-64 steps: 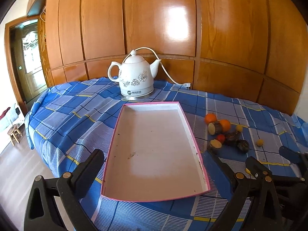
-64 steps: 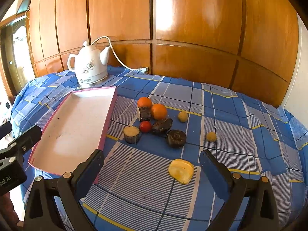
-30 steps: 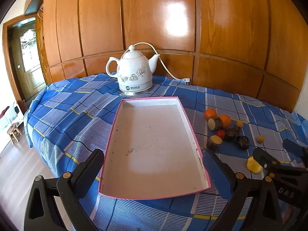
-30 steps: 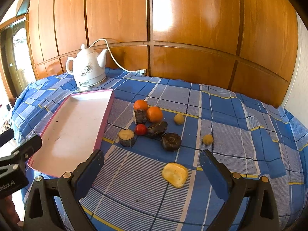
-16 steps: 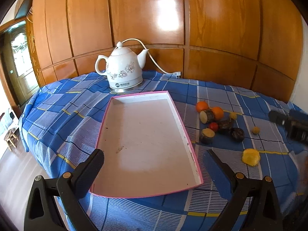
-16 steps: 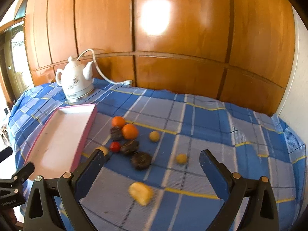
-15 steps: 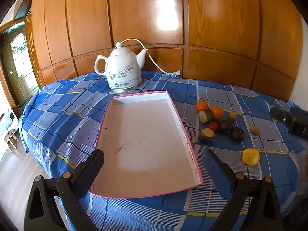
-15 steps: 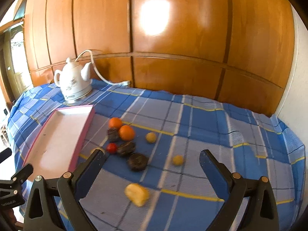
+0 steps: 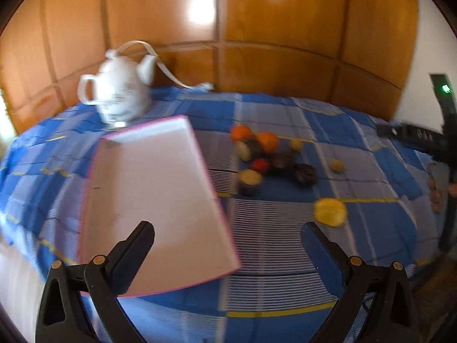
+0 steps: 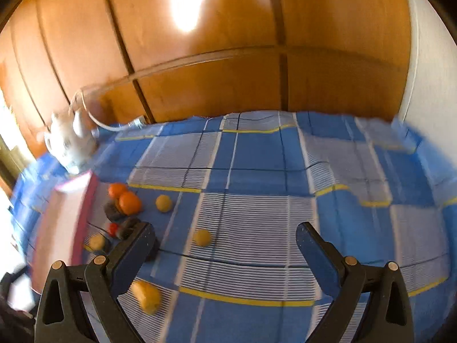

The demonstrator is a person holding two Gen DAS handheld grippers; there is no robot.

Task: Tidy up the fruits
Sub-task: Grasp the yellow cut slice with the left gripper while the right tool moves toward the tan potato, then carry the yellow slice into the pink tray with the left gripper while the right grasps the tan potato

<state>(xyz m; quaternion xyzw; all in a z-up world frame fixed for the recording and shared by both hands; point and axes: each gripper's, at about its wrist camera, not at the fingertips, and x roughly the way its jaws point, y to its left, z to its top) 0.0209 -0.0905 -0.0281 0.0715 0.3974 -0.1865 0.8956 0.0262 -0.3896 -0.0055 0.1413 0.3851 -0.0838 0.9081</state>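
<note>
A pink-rimmed white tray (image 9: pixel 148 188) lies empty on the blue checked cloth, left of a cluster of fruit: two oranges (image 9: pixel 268 140), a red tomato (image 9: pixel 260 165), dark fruits (image 9: pixel 305 173) and cut pieces. A yellow piece (image 9: pixel 330 212) lies nearer, alone. My left gripper (image 9: pixel 228 243) is open above the tray's right edge, holding nothing. My right gripper (image 10: pixel 225 243) is open over the cloth, right of the oranges (image 10: pixel 129 202); a small yellow fruit (image 10: pixel 202 237) sits between its fingers' line of sight. Both views are blurred.
A white kettle (image 9: pixel 120 97) with a cord stands behind the tray, against a wood-panelled wall (image 9: pixel 257 28). The other gripper's body (image 9: pixel 440 140) and a hand show at the left wrist view's right edge. The cloth (image 10: pixel 342 214) on the right holds no fruit.
Both views have swung to the right and blurred. The tray and fruit have shifted left in each frame. The right gripper has risen and turned toward the table's right side.
</note>
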